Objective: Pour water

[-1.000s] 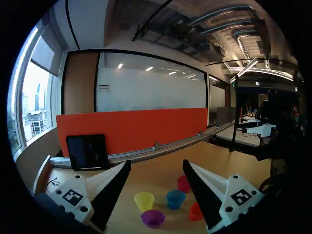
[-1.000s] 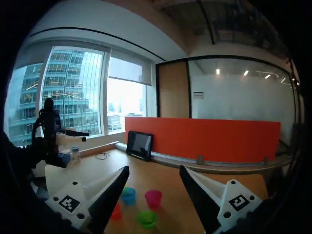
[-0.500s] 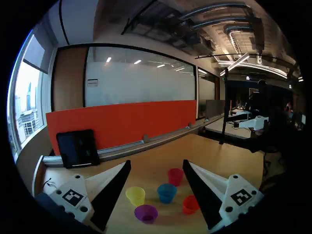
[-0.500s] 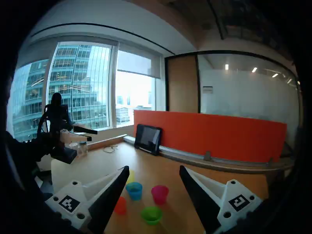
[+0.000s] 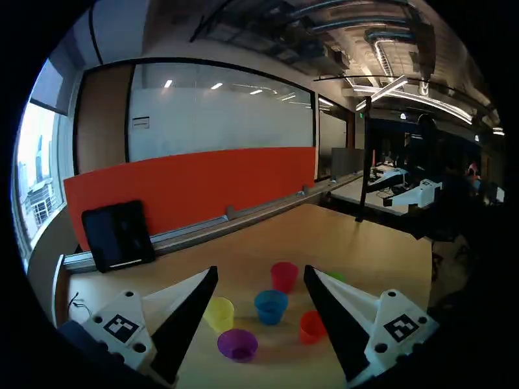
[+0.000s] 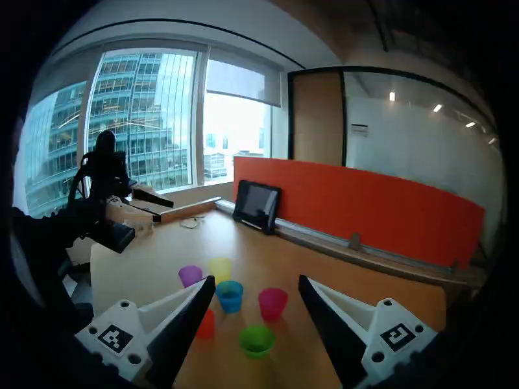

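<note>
We hold the left gripper (image 5: pixel 259 272) above a smooth, pale wooden table (image 5: pixel 373 236), its two white, wedge-shaped fingers spread wide with nothing between them. Framed by these fingers in the left gripper view is a loose cluster of small, tapered plastic cups standing upright on the tabletop: a pink cup (image 5: pixel 283 275) farthest off, a blue cup (image 5: pixel 270 306) just in front of it, a translucent yellow cup (image 5: pixel 219 314) to its left, a purple cup (image 5: pixel 237 343) nearest us, and an orange cup (image 5: pixel 312 326) beside the right finger. A sliver of a green cup (image 5: pixel 336 276) peeks over that finger. The right gripper (image 6: pixel 255 280) is likewise spread and grips nothing; in its own view the same cups stand ahead of its tips, the green one nearest. A flat, dark tablet (image 5: pixel 118 235) leans against a matte orange partition (image 5: pixel 194 181) at the table's far edge.
</note>
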A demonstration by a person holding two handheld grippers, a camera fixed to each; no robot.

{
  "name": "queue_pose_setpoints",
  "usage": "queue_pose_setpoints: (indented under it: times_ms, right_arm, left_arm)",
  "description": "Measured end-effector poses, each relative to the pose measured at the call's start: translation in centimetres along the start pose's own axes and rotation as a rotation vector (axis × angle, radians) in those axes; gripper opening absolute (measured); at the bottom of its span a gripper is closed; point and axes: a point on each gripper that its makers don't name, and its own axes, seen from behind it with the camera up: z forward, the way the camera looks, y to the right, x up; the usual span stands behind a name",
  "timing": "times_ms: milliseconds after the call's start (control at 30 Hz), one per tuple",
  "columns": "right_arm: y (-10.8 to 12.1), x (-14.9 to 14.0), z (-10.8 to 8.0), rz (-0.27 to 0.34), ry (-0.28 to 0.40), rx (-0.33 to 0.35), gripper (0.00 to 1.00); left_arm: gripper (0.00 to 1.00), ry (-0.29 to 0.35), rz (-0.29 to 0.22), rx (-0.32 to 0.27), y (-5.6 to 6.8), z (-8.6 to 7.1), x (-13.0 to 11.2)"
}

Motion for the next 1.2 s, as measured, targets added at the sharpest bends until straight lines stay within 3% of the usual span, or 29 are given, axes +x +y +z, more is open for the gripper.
queue_pose_setpoints:
  times_ms: [1200]
  right_arm:
    - [0.7,-10.9,3.7,-0.029,-0.200,0.024,1.00]
  left_arm:
    - [0.99,-0.222,0.080,-0.048,1.1,6.6,-9.6]
